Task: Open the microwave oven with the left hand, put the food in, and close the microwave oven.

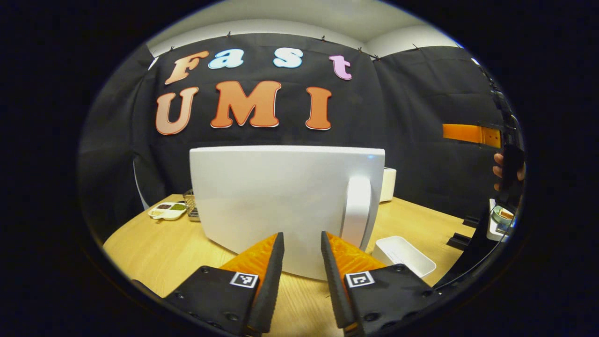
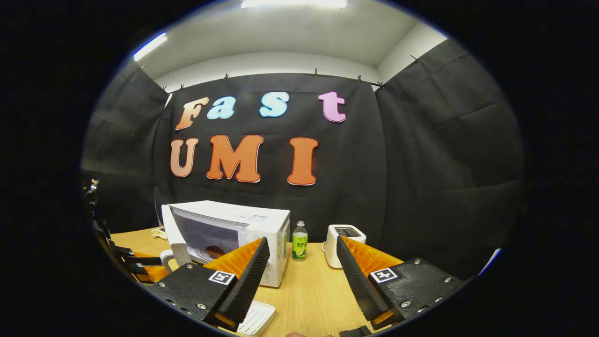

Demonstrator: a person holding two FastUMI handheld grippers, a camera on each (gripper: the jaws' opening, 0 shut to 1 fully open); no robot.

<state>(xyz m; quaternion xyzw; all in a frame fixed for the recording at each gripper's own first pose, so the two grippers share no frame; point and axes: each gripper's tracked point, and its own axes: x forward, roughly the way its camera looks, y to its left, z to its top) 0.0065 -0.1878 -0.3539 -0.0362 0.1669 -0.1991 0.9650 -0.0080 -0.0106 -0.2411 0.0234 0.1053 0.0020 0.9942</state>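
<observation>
The white microwave (image 2: 262,224) stands on the wooden table (image 2: 309,290) with its door (image 1: 281,196) swung open to the left. A brownish piece of food (image 2: 214,251) lies inside the cavity. In the left gripper view the door's outer face looms close ahead, its vertical handle (image 1: 358,210) just right of my fingertips. My left gripper (image 1: 302,238) is open, nothing between its fingers, tips near the door's lower part. It also shows as the left gripper (image 2: 140,267) beside the door. My right gripper (image 2: 302,245) is open and empty, held back in front of the microwave.
A green bottle (image 2: 299,241) and a white toaster (image 2: 344,238) stand right of the microwave. A white tray (image 1: 405,255) lies on the table near the door. A small sauce dish (image 1: 167,210) and a wire basket (image 1: 189,206) sit at the far left. A hand (image 1: 507,168) shows at the right.
</observation>
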